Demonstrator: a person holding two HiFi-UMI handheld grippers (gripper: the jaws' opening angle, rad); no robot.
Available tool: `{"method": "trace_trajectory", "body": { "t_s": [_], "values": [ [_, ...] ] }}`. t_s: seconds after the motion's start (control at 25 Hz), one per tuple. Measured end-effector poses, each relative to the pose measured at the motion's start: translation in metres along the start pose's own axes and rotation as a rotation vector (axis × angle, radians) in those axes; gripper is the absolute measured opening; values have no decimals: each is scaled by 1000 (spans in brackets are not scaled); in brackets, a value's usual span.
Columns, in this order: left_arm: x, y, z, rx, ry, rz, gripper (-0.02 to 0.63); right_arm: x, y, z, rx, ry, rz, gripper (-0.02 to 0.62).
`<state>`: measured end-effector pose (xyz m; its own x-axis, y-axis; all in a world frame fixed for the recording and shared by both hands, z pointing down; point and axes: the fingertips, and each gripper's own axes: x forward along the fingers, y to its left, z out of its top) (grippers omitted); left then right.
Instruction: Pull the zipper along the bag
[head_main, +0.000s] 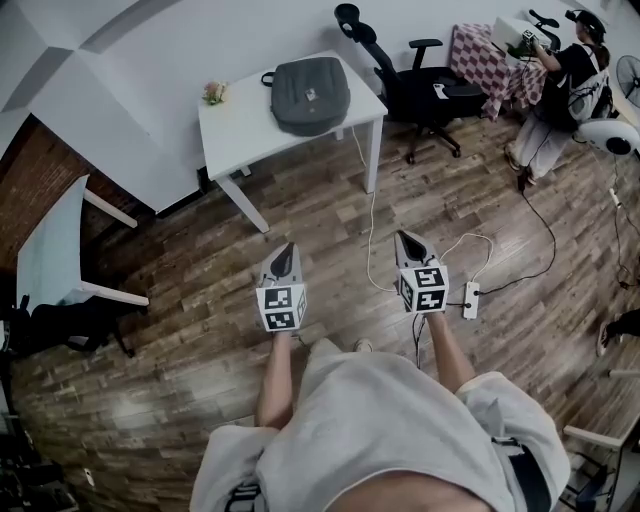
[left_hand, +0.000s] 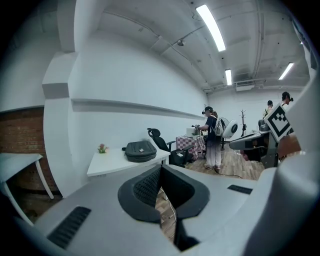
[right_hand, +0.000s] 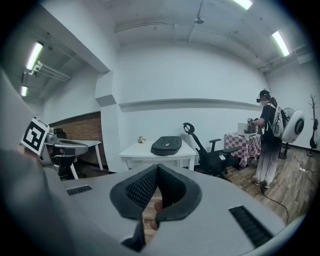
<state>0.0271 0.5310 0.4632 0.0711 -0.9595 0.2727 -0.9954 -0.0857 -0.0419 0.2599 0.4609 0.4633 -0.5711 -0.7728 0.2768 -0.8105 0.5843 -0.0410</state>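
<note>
A dark grey bag (head_main: 309, 93) lies flat on a white table (head_main: 240, 130) against the far wall. The bag (left_hand: 140, 150) also shows small in the left gripper view, and the bag (right_hand: 167, 145) in the right gripper view. Both grippers hang over the wooden floor, well short of the table. My left gripper (head_main: 288, 250) is shut with nothing in it, its tips meeting at the left gripper (left_hand: 160, 168). My right gripper (head_main: 404, 239) is shut and empty too, tips meeting at the right gripper (right_hand: 157, 166). The bag's zipper is too small to make out.
A small flower pot (head_main: 213, 93) stands on the table's left end. A black office chair (head_main: 415, 85) is right of the table. A white cable and power strip (head_main: 470, 299) lie on the floor. A person (head_main: 565, 85) stands at a checked table (head_main: 480, 55) far right.
</note>
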Motion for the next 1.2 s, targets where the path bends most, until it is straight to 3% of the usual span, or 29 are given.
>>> {"method": "trace_trajectory", "body": {
  "t_s": [0.56, 1.2],
  "values": [
    [56, 11, -6, -11, 18, 17, 26, 57, -24, -4, 3, 21, 28, 14],
    [224, 108, 28, -27, 12, -59, 26, 228, -47, 45, -22, 51, -16, 14]
  ]
}}
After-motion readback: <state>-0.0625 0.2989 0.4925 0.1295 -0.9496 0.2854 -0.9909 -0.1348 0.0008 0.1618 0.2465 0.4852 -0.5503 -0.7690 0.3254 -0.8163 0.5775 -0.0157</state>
